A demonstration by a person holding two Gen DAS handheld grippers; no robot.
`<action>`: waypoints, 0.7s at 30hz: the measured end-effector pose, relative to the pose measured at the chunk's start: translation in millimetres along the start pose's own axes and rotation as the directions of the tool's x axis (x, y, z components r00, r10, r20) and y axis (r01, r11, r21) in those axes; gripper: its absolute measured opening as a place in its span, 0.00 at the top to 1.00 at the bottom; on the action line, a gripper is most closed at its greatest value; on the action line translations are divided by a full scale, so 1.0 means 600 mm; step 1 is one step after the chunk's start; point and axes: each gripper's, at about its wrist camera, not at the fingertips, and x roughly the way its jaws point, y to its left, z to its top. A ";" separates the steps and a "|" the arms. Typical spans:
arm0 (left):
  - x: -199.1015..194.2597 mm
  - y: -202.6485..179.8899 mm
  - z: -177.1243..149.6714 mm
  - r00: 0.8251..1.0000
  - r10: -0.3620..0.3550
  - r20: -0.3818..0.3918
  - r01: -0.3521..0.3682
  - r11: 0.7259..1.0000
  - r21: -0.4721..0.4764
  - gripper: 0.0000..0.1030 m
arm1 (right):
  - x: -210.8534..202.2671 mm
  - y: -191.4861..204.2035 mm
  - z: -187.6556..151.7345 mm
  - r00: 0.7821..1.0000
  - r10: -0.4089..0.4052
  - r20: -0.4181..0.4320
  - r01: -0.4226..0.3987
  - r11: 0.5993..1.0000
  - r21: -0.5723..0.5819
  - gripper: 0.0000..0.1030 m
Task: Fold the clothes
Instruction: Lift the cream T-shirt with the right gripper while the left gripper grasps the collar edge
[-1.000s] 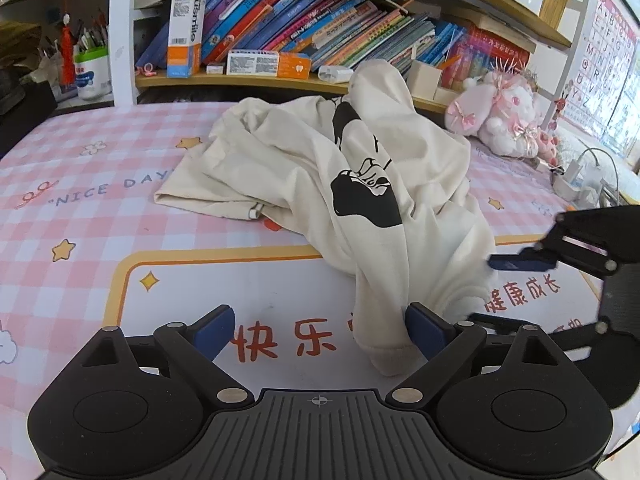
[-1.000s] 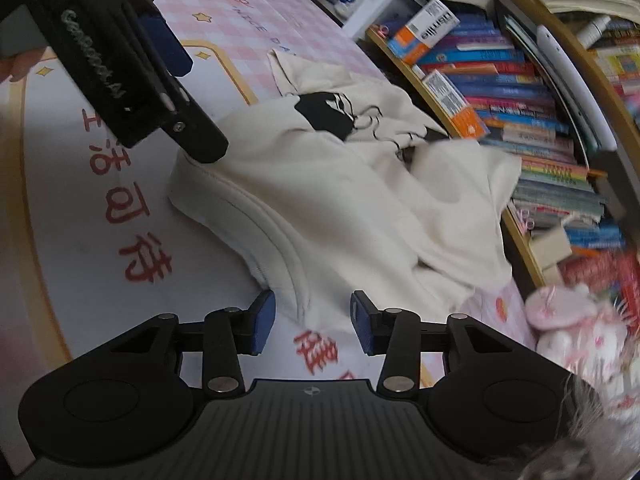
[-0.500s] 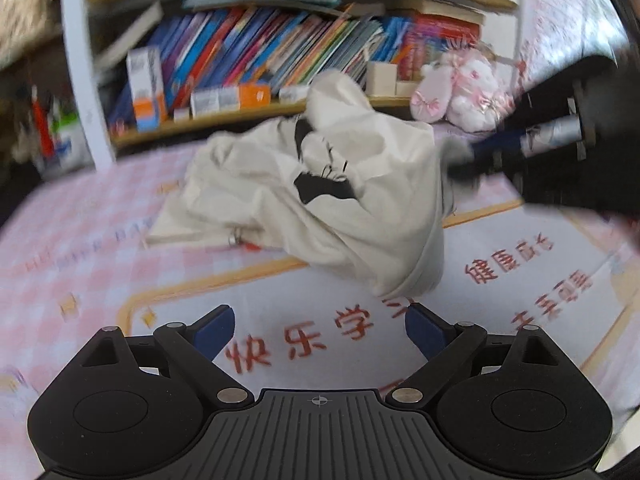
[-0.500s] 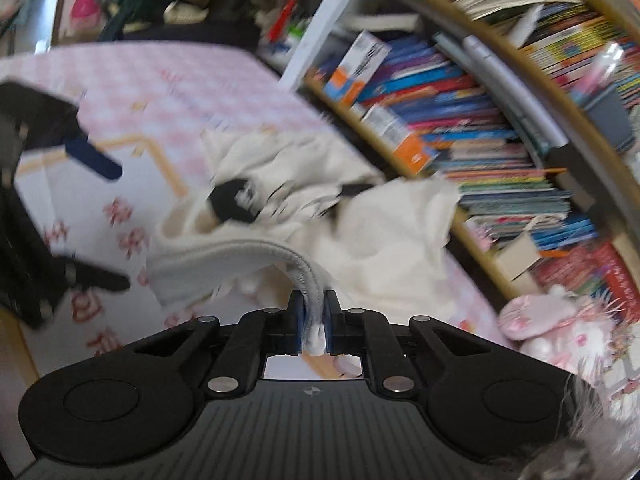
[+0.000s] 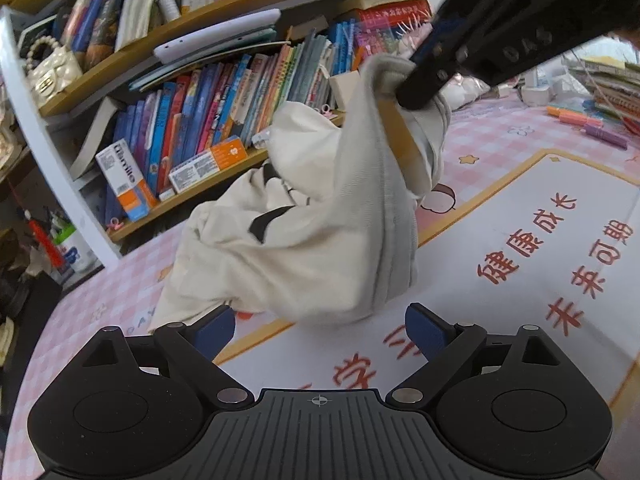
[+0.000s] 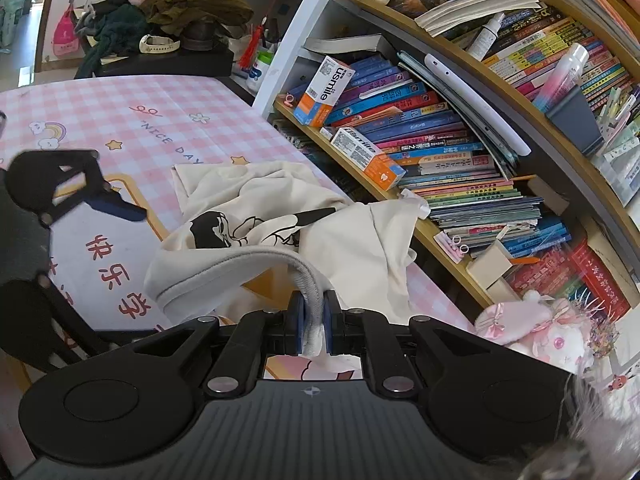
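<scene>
Two tongs in play, one garment. Left tongs [image 5: 318,330] stand wide open, nothing between the blue pads, low over the desk [image 5: 540,208] and aimed at the near bottom edge of the cream sweatshirt [image 5: 304,256]. That sagging lower bulge lies just ahead of them, roughly centred between the pads but not touched. Sweatshirt is a crumpled heap with a black print, partly resting on the pink checked desk mat, partly hoisted. Its long line runs from the low left corner on the mat, up and rightward to the raised grey ribbed hem at top right.

Right tongs [image 6: 313,322] are clamped tight on that ribbed hem [image 6: 308,280], fabric pinched between the pads, lifted clear of the desk so the cloth hangs down from them. From the left wrist view they enter at the upper right, above and beyond the left tongs.

Judgement: next grab falls to the left tongs, the free pair and nearer the hanging lower edge; a second hold there would let the sweatshirt be spread out before folding. Risk: bunched layers, may catch more than one.

Containers: open bookshelf [image 6: 460,152] behind the desk, packed with books and toothpaste boxes; a small plush lies at its right end.
</scene>
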 end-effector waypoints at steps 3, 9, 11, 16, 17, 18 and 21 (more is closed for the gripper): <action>0.012 -0.022 0.005 0.999 0.030 0.034 -0.033 0.995 0.095 0.09 | -0.006 -0.010 0.001 1.000 -0.013 0.009 0.012 1.000 0.024 0.90; 0.035 -0.020 0.010 0.982 0.148 0.118 -0.166 0.974 0.153 0.09 | -0.027 -0.040 -0.004 0.998 -0.061 0.025 0.059 0.996 0.073 0.90; 0.035 -0.013 0.014 0.978 0.145 0.150 -0.168 0.973 0.157 0.21 | -0.031 -0.049 -0.009 0.997 -0.077 0.022 0.075 0.993 0.090 0.90; 0.001 0.031 0.042 0.973 0.080 0.217 -0.100 0.991 0.085 0.95 | -0.032 -0.060 -0.029 0.996 -0.084 0.003 0.083 0.989 0.118 0.90; -0.008 0.046 0.050 0.972 0.074 0.225 -0.088 0.995 0.056 0.98 | -0.030 -0.058 -0.033 0.997 -0.079 -0.002 0.079 0.990 0.118 0.90; -0.018 0.063 0.058 0.970 0.070 0.232 -0.078 0.997 0.026 0.99 | -0.029 -0.056 -0.038 0.997 -0.073 -0.008 0.074 0.990 0.117 0.90; -0.051 0.119 0.083 0.963 0.067 0.259 -0.051 0.996 -0.070 1.00 | -0.020 -0.027 -0.051 0.999 -0.026 -0.022 0.028 0.996 0.087 0.87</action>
